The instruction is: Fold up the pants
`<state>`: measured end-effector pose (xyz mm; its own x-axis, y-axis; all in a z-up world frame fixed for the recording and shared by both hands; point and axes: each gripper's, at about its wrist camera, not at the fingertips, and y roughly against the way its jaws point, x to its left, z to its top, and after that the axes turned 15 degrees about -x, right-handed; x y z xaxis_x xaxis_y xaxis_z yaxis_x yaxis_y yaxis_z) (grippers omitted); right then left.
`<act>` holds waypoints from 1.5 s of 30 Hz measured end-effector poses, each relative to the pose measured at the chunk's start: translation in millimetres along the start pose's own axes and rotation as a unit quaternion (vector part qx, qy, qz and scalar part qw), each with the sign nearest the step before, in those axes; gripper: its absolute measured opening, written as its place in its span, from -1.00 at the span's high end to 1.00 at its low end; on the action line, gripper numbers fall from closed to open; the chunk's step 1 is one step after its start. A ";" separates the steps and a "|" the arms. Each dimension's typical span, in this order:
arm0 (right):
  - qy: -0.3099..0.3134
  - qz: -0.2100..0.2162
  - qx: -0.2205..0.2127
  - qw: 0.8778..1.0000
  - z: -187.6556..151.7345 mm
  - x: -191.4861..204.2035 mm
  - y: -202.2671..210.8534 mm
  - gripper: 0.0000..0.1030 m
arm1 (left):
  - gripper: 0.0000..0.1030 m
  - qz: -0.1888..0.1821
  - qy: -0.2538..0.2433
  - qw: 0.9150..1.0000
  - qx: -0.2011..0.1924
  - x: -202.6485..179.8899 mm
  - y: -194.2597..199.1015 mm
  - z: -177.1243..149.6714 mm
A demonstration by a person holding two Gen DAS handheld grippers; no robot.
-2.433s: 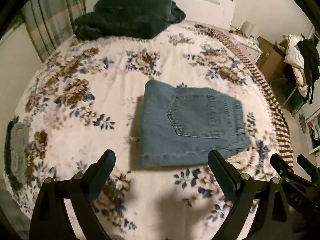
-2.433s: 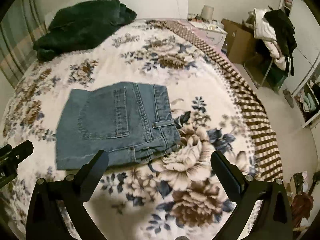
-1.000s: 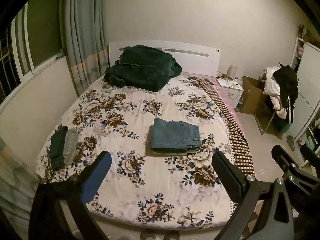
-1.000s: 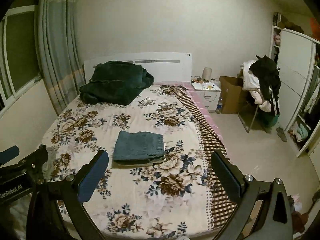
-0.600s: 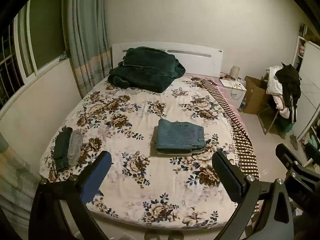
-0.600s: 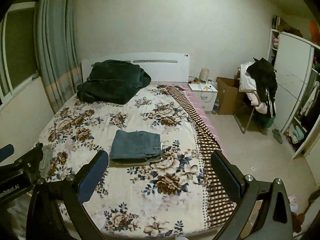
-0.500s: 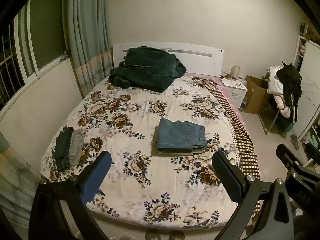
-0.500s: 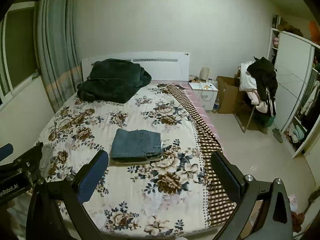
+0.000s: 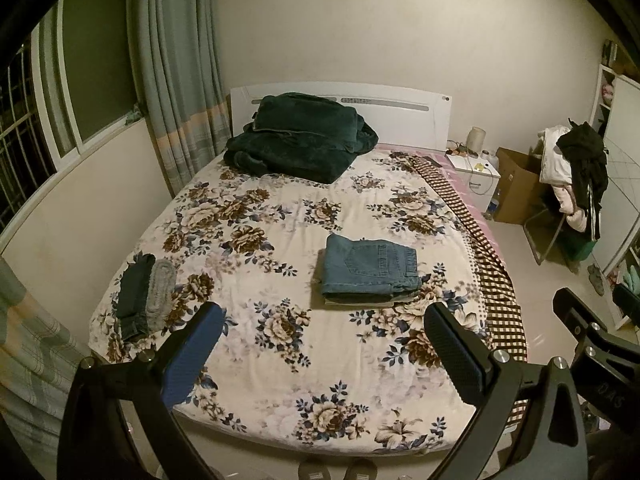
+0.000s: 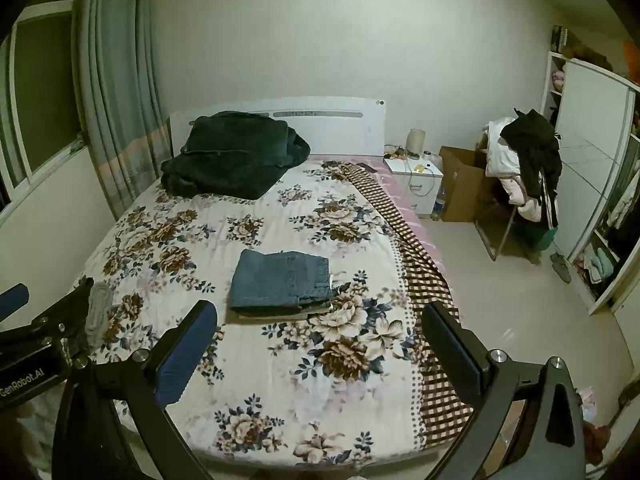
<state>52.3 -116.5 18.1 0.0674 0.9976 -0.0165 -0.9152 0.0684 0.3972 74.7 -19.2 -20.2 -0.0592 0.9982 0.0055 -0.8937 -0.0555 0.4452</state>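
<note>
The blue jeans (image 9: 370, 270) lie folded in a neat rectangle on a pale folded garment in the middle of the floral bed (image 9: 280, 360). They also show in the right wrist view (image 10: 282, 282). My left gripper (image 9: 324, 324) is open and empty, held back beyond the foot of the bed, far from the jeans. My right gripper (image 10: 320, 320) is open and empty too, likewise back from the bed.
A dark green blanket (image 9: 300, 136) is piled at the headboard. Folded dark and grey clothes (image 9: 146, 294) lie at the bed's left edge. A nightstand (image 10: 416, 184), cardboard box (image 10: 464, 184), clothes-laden chair (image 10: 524, 168) and wardrobe (image 10: 592, 184) stand right of the bed.
Both grippers have pulled far back and up from the jeans to beyond the foot of the bed. In the last half second the view has barely shifted. The jeans stay folded.
</note>
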 end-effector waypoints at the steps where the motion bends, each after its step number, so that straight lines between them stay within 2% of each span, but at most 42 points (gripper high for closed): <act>1: 0.000 0.000 0.000 1.000 0.0 -0.8 0.3 -1.00 | -1.00 0.001 -0.001 1.000 0.000 -0.1 0.5 -0.1; 45: -0.003 0.003 0.001 1.000 0.5 2.3 0.5 -1.00 | -1.00 -0.001 -0.003 1.000 -0.006 -1.5 4.4 6.1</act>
<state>52.2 -114.1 18.7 0.0642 0.9979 -0.0081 -0.9149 0.0621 0.3989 73.5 -20.8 -12.8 -0.0551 0.9984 0.0096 -0.8990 -0.0538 0.4347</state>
